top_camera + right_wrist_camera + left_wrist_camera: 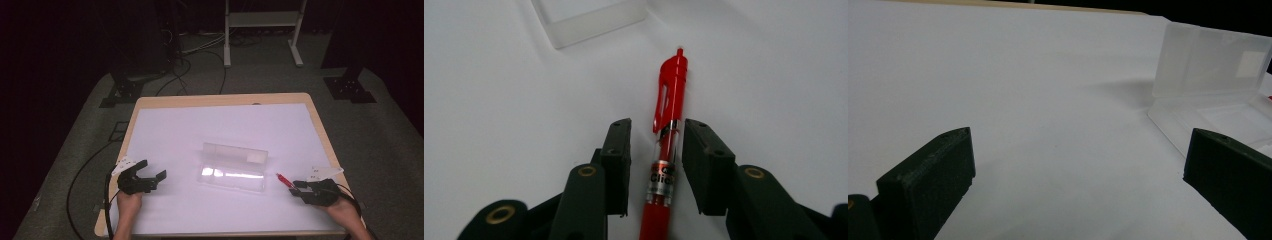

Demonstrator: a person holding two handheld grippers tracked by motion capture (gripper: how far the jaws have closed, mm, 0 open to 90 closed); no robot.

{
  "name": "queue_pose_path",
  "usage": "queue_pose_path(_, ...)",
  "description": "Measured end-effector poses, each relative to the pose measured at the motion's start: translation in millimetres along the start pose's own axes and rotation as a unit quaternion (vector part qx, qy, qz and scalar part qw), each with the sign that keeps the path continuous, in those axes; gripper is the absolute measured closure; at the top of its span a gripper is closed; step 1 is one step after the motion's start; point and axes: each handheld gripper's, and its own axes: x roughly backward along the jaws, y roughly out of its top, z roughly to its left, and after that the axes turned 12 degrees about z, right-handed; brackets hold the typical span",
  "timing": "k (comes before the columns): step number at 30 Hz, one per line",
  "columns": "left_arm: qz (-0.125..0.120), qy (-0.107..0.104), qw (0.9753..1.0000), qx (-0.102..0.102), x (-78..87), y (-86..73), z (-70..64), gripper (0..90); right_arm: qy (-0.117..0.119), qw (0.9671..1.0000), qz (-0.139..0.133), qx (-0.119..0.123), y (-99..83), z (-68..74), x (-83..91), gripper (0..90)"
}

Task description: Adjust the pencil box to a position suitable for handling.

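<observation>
A red click pen (671, 85) lies flat on the white table cover, its clip end pointing toward a clear plastic box (232, 175). My right gripper (656, 124) straddles the pen's barrel with the jaws narrowed. A strip of white table shows between the pen and one jaw. In the high view the pen (282, 178) juts out of the right gripper (299, 187) toward the box's right end. The box stands open with its lid (235, 152) upright behind the base. My left gripper (153, 170) rests wide open and holds nothing, left of the box (1208, 65).
The white cover (210, 125) spreads over a wooden table (220, 100). Cables run from both grippers off the front edge. Dark stands and a white frame (262, 20) stand on the floor beyond the table.
</observation>
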Motion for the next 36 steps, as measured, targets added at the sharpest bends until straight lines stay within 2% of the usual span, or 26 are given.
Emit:
queue_pose_path(13, -0.001, -0.002, 1.0, 0.002, 0.3, 0.0, 0.8, 0.0, -0.002, 0.9999, -0.003, -0.016, -3.2, 1.5, -0.3, 77.1)
queue_pose_path(24, -0.001, -0.003, 1.0, 0.001, 0.3, 0.0, 0.7, 0.0, 0.003, 0.9995, -0.003, -0.031, -3.1, 0.3, 0.1, 78.7)
queue_pose_path(36, -0.003, -0.005, 1.0, 0.004, 0.5, 0.1, 1.5, 0.0, 0.009, 0.9996, -0.01, -0.026, 3.4, 2.6, 5.0, 78.9)
